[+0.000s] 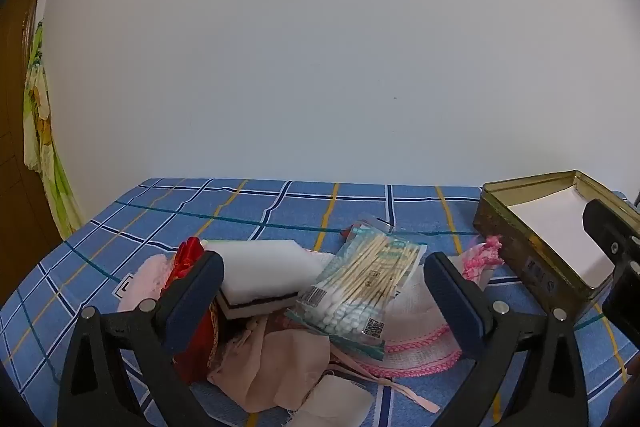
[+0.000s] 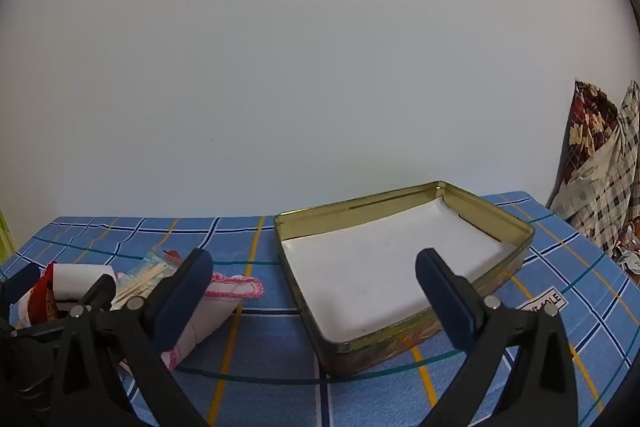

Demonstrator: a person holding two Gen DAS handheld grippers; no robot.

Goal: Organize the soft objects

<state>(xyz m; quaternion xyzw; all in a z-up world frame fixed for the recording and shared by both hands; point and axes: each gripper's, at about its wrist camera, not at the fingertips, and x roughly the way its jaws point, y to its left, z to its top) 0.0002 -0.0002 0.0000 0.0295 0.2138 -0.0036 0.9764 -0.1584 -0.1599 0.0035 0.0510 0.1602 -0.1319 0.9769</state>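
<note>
my left gripper [image 1: 324, 291]: jaws spread wide, nothing between pads, hovering over the soft pile | my right gripper [image 2: 314, 291]: spread wide, empty, above the open tin [image 2: 496, 223] | pile on blue plaid cloth [image 1: 160, 203], left of tin: cotton swab pack [image 1: 360, 287] on top, white sponge [image 1: 260, 267], pink-trimmed cloth [image 1: 416, 343], red pouch [image 1: 188, 259] | tin holds only its white liner

The left claw [image 1: 324, 291] hides part of the red pouch [image 1: 188, 259]. The tin [image 1: 520, 251] is partly covered by the right claw's finger [image 1: 612, 239]; its label is too small to read.
</note>
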